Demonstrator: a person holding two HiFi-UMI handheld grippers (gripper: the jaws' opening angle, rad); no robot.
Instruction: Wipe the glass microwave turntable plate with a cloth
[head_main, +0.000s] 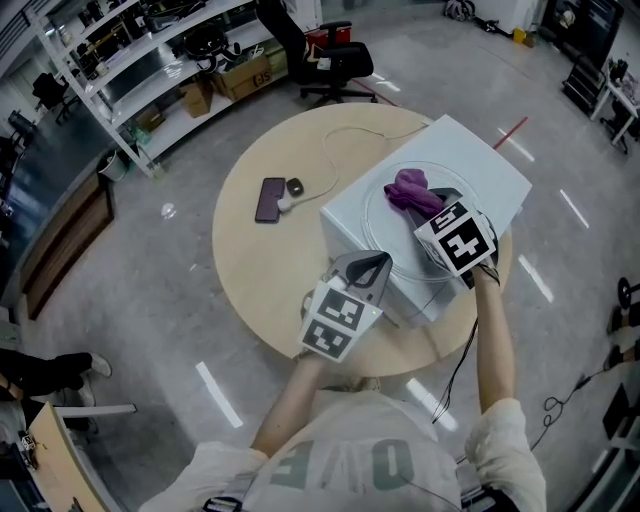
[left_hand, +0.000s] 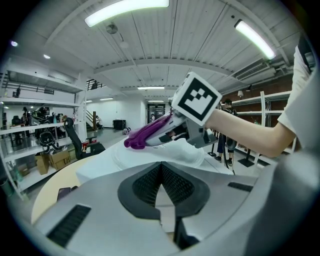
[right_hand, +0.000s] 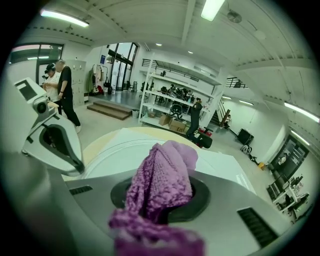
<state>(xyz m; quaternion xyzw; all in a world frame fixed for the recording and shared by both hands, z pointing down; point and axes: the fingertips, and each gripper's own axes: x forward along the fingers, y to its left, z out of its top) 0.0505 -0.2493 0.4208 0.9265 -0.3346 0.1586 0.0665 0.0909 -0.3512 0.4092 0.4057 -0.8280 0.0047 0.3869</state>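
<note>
My right tongs (right_hand: 159, 202) pinch the one purple cloth (right_hand: 165, 172) over the one glass plate (right_hand: 112, 152); my left tongs (left_hand: 161, 186) sit pressed together, empty.

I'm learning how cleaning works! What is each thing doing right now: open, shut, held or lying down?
Right gripper: shut on purple knitted cloth.
Left gripper: shut, empty.
Round clear glass turntable plate: lying flat on white box.
Dark phone: lying flat on round wooden table.
</note>
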